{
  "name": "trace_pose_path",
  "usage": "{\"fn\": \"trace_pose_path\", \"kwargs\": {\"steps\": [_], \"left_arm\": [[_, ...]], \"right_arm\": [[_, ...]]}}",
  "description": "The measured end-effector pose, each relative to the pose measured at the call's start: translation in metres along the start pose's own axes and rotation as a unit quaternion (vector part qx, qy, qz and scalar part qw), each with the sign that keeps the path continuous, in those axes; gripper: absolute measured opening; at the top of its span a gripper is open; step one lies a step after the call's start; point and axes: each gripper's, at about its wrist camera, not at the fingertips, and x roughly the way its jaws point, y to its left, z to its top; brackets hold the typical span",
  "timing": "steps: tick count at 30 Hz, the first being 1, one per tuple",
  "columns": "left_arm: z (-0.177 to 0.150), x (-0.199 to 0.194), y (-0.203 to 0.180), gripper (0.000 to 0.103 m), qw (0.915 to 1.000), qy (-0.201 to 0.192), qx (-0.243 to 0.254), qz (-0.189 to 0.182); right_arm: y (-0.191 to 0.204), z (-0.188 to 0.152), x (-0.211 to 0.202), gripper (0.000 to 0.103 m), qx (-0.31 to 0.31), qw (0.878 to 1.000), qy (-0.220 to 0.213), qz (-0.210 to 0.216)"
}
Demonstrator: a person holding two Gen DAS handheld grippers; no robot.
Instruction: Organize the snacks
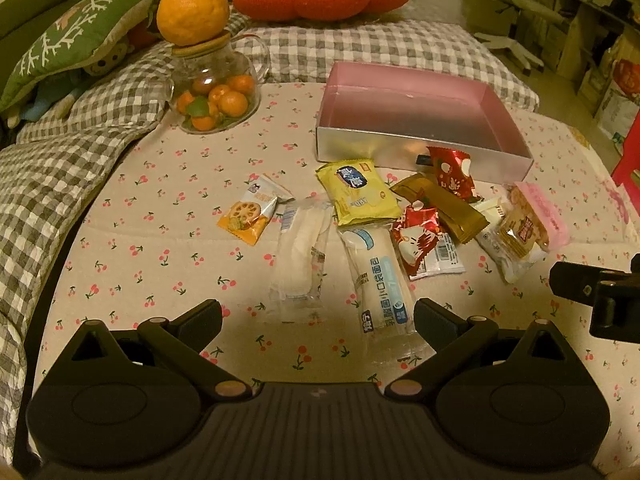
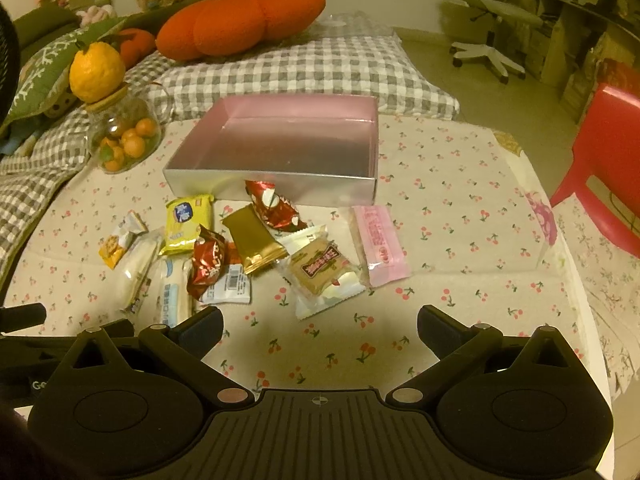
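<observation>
Snacks (image 2: 248, 248) lie mid-cloth before the silver box (image 2: 280, 184), white bread packets' (image 1: 382, 276) long axes toward it. Left gripper (image 1: 318, 316), right gripper (image 2: 320, 324): fingers apart, empty. Only the right view shows the red chair (image 2: 604, 156)

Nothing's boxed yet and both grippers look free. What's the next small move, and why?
Probably ease the open right gripper forward and down onto the biscuit packet, the snack lying nearest ahead of it. The pink box behind the pile holds nothing yet, and the left gripper is also open, over the white bread packets.
</observation>
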Motion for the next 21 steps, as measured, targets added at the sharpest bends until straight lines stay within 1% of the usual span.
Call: {"fn": "trace_pose_path", "kwargs": {"steps": [21], "left_arm": [[0.0005, 0.0018, -0.0008, 0.102, 1.0, 0.0, 0.0, 0.0]], "right_arm": [[-0.001, 0.0011, 0.0001, 0.103, 0.002, 1.0, 0.003, 0.002]]}}
